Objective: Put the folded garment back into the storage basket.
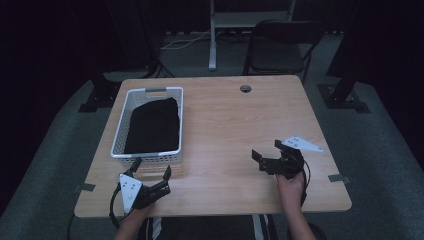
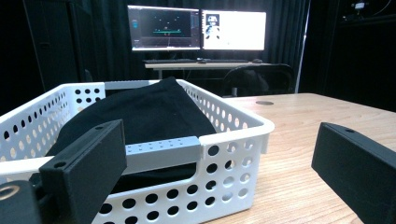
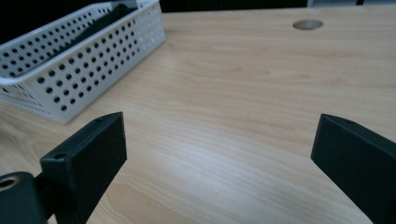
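A white perforated basket (image 1: 118,131) stands on the left half of the wooden table (image 1: 235,120), with a folded black cloth (image 1: 154,125) lying inside it. My left gripper (image 1: 152,168) is open at the table's front left, just short of the basket's near wall, and holds nothing. In the left gripper view its jaws frame that near wall (image 2: 224,163) and the black cloth (image 2: 149,112) heaped above the rim. My right gripper (image 1: 266,149) is open at the front right, over bare wood, pointing left toward the basket (image 3: 84,60), nothing between its jaws (image 3: 219,128).
A round cable hole (image 1: 245,88) sits near the table's far edge. Behind the table stand a black folding chair (image 1: 282,45) and a desk with two lit monitors (image 2: 196,30). Bare tabletop stretches between basket and right gripper.
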Action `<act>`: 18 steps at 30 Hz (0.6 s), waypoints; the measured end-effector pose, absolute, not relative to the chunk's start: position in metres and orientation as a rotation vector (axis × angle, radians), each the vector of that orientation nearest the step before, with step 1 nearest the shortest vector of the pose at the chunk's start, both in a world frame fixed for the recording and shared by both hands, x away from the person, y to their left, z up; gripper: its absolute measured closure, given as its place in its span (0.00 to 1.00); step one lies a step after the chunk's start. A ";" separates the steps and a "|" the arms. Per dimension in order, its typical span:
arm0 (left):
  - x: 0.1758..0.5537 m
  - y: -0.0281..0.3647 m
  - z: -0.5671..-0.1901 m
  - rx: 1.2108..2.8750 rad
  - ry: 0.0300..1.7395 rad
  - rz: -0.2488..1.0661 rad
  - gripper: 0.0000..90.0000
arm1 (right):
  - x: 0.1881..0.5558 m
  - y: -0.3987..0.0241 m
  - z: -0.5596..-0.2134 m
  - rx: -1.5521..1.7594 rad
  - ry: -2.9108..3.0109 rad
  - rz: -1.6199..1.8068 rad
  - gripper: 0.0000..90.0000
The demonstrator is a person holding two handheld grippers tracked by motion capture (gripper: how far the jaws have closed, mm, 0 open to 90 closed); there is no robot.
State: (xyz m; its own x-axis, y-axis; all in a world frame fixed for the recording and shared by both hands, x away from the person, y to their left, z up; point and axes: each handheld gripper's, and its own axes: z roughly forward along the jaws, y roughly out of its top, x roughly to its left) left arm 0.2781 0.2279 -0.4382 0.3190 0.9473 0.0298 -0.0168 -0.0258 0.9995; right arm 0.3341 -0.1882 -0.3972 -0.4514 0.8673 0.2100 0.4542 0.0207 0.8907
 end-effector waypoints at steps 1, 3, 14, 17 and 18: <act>0.278 0.228 -0.438 1.357 0.944 0.992 0.05 | 0.334 -0.189 -0.399 1.354 1.915 1.407 0.04; 0.278 0.228 -0.438 1.356 0.944 0.992 0.05 | 0.333 -0.192 -0.403 1.367 1.914 1.398 0.04; 0.278 0.228 -0.438 1.356 0.944 0.992 0.05 | 0.323 -0.205 -0.417 1.423 1.848 1.356 0.04; 0.278 0.228 -0.438 1.356 0.944 0.992 0.05 | 0.321 -0.205 -0.423 1.437 1.856 1.350 0.04; 0.278 0.228 -0.438 1.357 0.944 0.992 0.05 | 0.320 -0.205 -0.425 1.445 1.855 1.344 0.04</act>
State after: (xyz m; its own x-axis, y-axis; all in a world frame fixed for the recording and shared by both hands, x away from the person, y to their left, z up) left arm 0.2780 0.2280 -0.4382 0.3190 0.9473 0.0301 -0.0175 -0.0258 0.9995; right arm 0.3200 -0.2054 -0.4245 -0.3645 0.9055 0.2173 0.4888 -0.0126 0.8723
